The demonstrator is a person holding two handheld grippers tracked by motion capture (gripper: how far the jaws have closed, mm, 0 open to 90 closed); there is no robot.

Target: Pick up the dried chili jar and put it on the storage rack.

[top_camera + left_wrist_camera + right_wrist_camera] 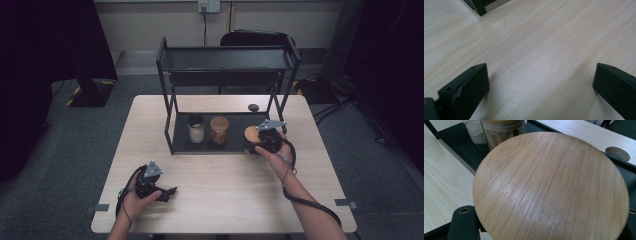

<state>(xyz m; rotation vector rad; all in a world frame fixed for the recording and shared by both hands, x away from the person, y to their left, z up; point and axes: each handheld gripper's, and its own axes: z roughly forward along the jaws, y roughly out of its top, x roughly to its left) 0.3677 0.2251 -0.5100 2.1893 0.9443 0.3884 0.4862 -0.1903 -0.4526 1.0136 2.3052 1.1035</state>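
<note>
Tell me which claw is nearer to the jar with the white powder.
Right. The right claw is at the rack's right end, close to the jar; the left claw rests far forward on the table.

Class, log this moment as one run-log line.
right hand-held gripper: shut on bamboo-lidded jar, at rack | left hand-held gripper: open over table

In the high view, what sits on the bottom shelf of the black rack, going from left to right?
Jar with white stuff inside → jar with brown contents and a wooden lid → wooden-lidded jar clamped in the right gripper.
</note>
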